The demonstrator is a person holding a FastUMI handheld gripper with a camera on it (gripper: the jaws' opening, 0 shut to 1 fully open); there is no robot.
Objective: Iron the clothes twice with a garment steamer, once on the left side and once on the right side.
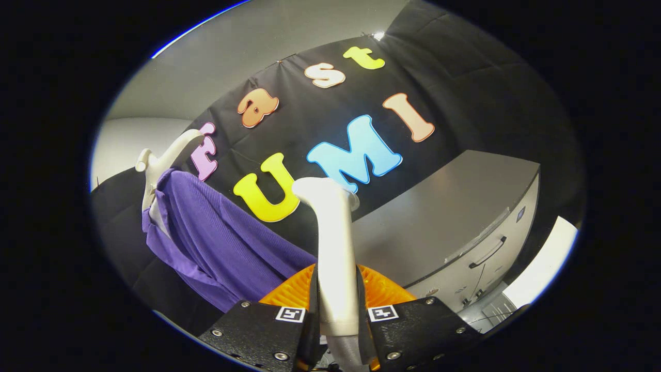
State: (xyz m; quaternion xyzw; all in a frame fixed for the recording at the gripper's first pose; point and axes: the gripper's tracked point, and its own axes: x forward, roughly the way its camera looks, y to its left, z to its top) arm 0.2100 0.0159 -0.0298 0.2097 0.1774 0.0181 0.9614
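a: claw [338, 310] state?
b: clamped from both sides on the slim cream-white handle of the plastic garment steamer [334, 248], fingers pressed against it left and right.
a: steamer position?
b: held upright between the fingers, rising ahead of them; flared head at the top, in front of the black cloth wall. ribbed orange body [289, 292] visible just behind the fingers, on both sides of the handle.
a: garment location?
b: purple ribbed knit top [206, 237] hung on a white plastic hanger [170, 152], left of the steamer and apart from it; no contact between the two.
a: surroundings?
b: grey cabinet [454, 217] with a drawer and a bar handle, to the right, beyond the fingers.
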